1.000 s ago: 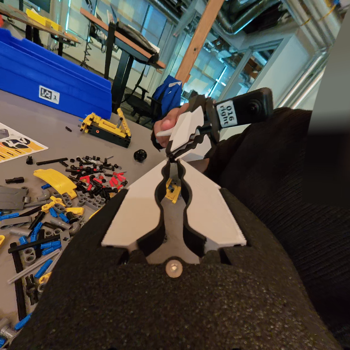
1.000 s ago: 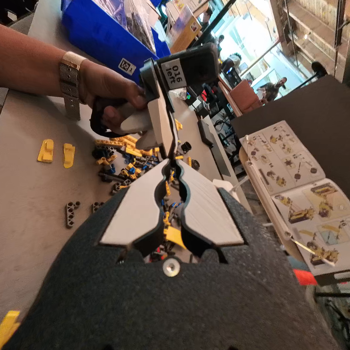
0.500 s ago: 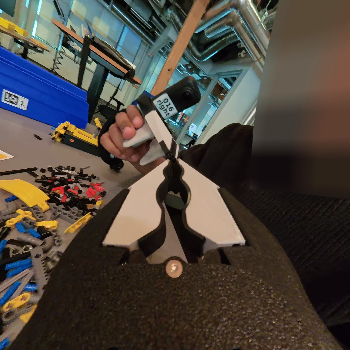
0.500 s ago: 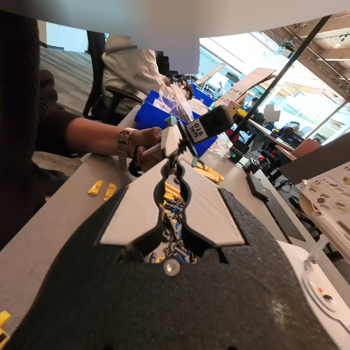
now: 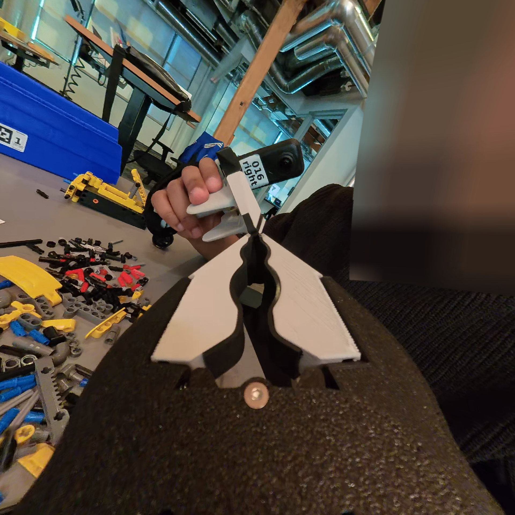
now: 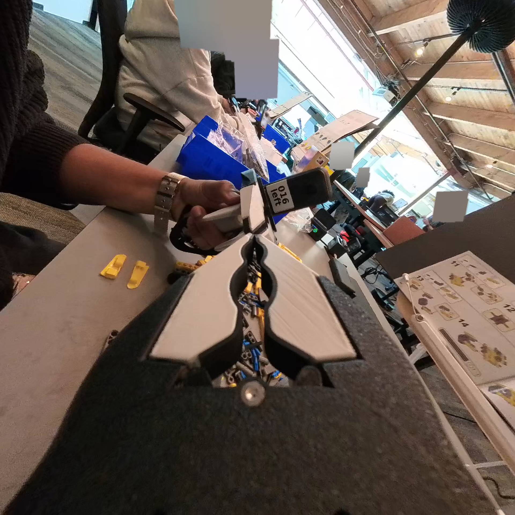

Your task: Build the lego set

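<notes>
White-fingered left gripper (image 5: 255, 237) and right gripper (image 6: 254, 237) meet tip-to-tip, both closed (contents too small to tell); misalignment risks a drop.

Loose building pieces (image 5: 83, 292) crowd the table (image 6: 55, 320) beneath the raised tongs. Toward the near edge the table is bare but for two yellow parts (image 6: 125, 270). A blue bin (image 5: 55, 131) and a half-built yellow model (image 5: 108, 192) block the far side.

Blue bin (image 5: 55, 131), loose bricks (image 5: 83, 281), two yellow pieces (image 6: 125, 269), instruction booklet (image 6: 459, 312)
</notes>
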Demonstrator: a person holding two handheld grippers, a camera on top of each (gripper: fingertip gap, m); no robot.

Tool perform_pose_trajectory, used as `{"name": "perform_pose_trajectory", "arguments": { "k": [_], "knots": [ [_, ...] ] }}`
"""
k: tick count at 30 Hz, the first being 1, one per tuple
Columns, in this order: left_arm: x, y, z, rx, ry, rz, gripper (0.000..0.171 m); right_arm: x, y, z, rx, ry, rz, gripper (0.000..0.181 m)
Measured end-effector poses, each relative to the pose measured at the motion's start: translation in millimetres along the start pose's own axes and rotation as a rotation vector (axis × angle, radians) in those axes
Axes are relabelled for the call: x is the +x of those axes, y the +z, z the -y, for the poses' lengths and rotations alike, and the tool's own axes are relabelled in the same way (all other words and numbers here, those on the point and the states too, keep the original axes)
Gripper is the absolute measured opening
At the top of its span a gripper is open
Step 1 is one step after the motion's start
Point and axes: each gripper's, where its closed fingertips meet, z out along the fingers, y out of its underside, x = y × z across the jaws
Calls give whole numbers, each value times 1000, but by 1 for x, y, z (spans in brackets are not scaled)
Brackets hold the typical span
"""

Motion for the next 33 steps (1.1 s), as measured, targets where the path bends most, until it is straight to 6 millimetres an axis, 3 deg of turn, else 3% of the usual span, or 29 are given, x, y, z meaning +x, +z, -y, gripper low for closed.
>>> {"name": "perform_pose_trajectory", "arguments": {
  "k": [11, 20, 25, 29, 33],
  "knots": [
    [-25, -8, 6, 39, 13, 157, 0, 15, -2, -23, -70, 74, -46, 0],
    [-36, -20, 16, 99, 32, 240, 0, 73, -37, -26, 41, 334, -216, 0],
    [-44, -20, 11, 62, 45, 293, 0, 90, -53, -35, 10, 374, -283, 6],
    [-51, -23, 8, 38, 62, 351, 0, 87, -71, -52, -149, 351, -366, 18],
    [-54, -26, 10, 43, 85, 390, 0, 60, -103, -63, -282, 425, -407, 19]
  ]
}}
